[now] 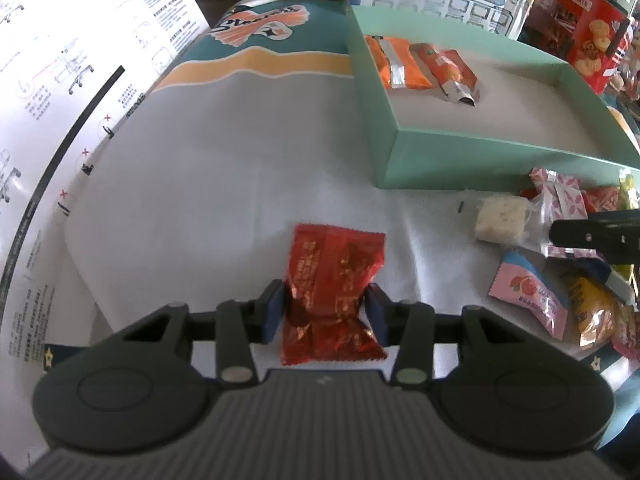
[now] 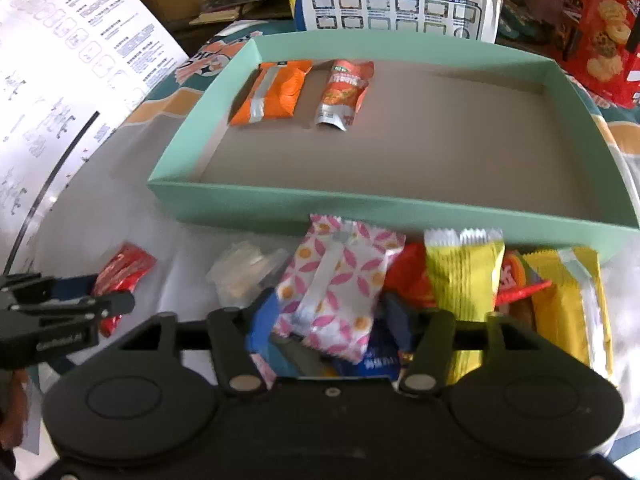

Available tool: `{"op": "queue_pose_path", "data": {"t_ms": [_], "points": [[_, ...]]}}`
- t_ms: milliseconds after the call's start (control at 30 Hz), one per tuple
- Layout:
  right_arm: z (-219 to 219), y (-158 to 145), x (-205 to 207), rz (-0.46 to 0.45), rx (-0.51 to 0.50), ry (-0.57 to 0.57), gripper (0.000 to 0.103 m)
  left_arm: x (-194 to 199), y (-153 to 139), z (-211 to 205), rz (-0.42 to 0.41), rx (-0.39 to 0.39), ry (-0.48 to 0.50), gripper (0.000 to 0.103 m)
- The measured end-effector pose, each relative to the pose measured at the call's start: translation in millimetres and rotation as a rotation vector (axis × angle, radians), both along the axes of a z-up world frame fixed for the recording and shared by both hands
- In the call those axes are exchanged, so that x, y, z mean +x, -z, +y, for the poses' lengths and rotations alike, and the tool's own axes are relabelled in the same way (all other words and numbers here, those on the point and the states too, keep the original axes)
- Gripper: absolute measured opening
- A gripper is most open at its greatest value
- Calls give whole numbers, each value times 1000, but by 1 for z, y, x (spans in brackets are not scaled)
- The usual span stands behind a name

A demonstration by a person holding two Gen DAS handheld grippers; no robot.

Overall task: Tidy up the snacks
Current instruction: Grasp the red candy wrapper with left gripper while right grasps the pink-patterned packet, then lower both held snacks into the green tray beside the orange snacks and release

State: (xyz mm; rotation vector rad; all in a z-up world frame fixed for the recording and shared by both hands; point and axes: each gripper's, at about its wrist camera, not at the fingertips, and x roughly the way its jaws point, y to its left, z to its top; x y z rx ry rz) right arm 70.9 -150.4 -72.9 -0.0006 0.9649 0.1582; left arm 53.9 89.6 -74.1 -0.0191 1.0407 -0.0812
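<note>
My left gripper [image 1: 326, 306] is shut on a red foil candy packet [image 1: 334, 280], pinched at its middle just above the white cloth. My right gripper [image 2: 332, 314] is shut on a pink-and-white flower-patterned snack packet [image 2: 340, 280] over the snack pile, near the front wall of the mint-green box [image 2: 360, 204]. The box holds two orange snack packets [image 2: 276, 92] at its far left. The box also shows in the left wrist view [image 1: 460, 152], up and right of the left gripper. The left gripper with the red packet shows at the left of the right wrist view [image 2: 116, 280].
Loose snacks lie in front of the box: a yellow packet [image 2: 464, 272], a clear-wrapped pale bar [image 1: 504, 218], a pink fruit-print packet [image 1: 528, 292]. A large printed instruction sheet [image 1: 60, 100] covers the left. Cookie boxes [image 2: 600, 28] stand behind.
</note>
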Motion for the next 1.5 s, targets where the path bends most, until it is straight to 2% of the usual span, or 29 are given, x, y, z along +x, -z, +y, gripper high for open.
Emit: {"op": "queue_pose_path", "data": {"t_ms": [167,300,433,500,533,567,600,667,833,1100,1333,1500], "points": [[-5,-1,8,26,59,51,68,-1,0,0,-10,-9,-2,47],[-1,4,14,42,70,81,68,0,1,-4,-16,-3,0,57],[4,11,17,87,107,104,71,-1,3,-10,-24,15,6,62],[6,13,15,73,90,109,70,-3,3,-12,-33,33,14,58],[7,12,13,57,89,103,63,-4,3,-13,-42,47,13,54],[7,11,9,38,83,94,59,-6,3,-14,-54,57,12,44],[8,9,7,26,68,88,57,-7,2,-12,-56,48,12,43],[6,7,3,14,57,71,52,-8,1,-8,-54,29,-2,41],[-8,2,-4,23,115,83,50,-10,-5,-2,-43,-19,-27,41],[-28,-25,-20,-11,249,77,50,-9,-48,-6,-118,-73,-17,41],[-40,-59,10,-108,294,91,50,35,-87,-42,-204,-77,44,41],[-42,-60,48,-107,310,97,50,83,-91,-70,-197,-63,57,41]]}}
